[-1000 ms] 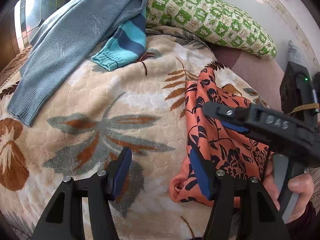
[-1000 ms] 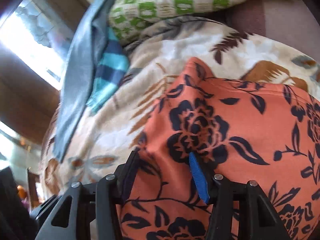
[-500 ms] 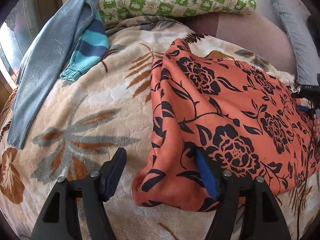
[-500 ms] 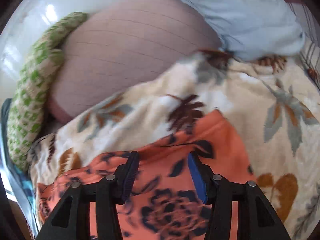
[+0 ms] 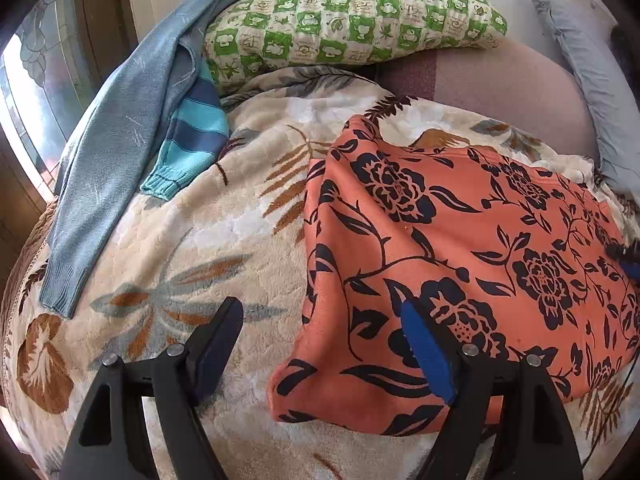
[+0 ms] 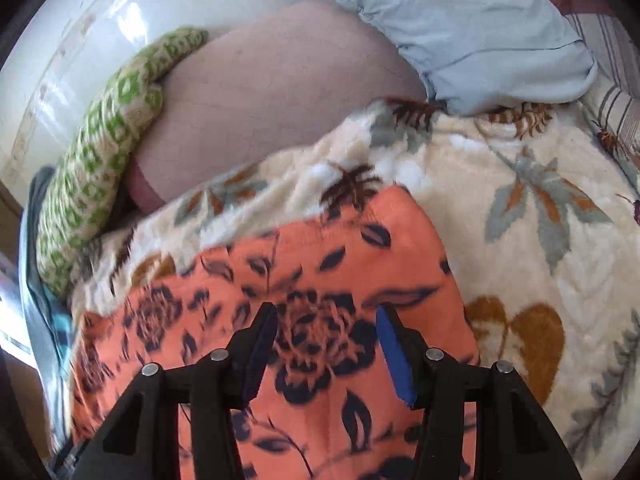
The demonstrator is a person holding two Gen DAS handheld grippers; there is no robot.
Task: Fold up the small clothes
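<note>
An orange cloth with black flowers [image 5: 440,220] lies spread flat on a cream leaf-print blanket [image 5: 200,220]. My left gripper [image 5: 320,306] hangs over the cloth's near left corner. Its jaws are opening: one finger is above the blanket and the blue pad is above the cloth, with nothing pinched. At the cloth's right edge only the tip of my right gripper [image 5: 626,258] shows. In the right wrist view the right gripper [image 6: 325,314] hovers over the orange cloth [image 6: 320,264] near its far right corner, jaws apart, pads not pressing on it.
A green checked pillow [image 5: 352,20] lies at the head of the bed. A grey-blue sweater [image 5: 120,120] with a striped sleeve [image 5: 196,136] lies at the left. A pale blue pillow [image 6: 460,20] and a mauve sheet [image 6: 280,92] lie beyond the blanket [image 6: 520,200].
The right gripper swept from the cloth's left part over to its right end and turned. The cloth now lies fully in sight, spread flat. The left jaws widened.
</note>
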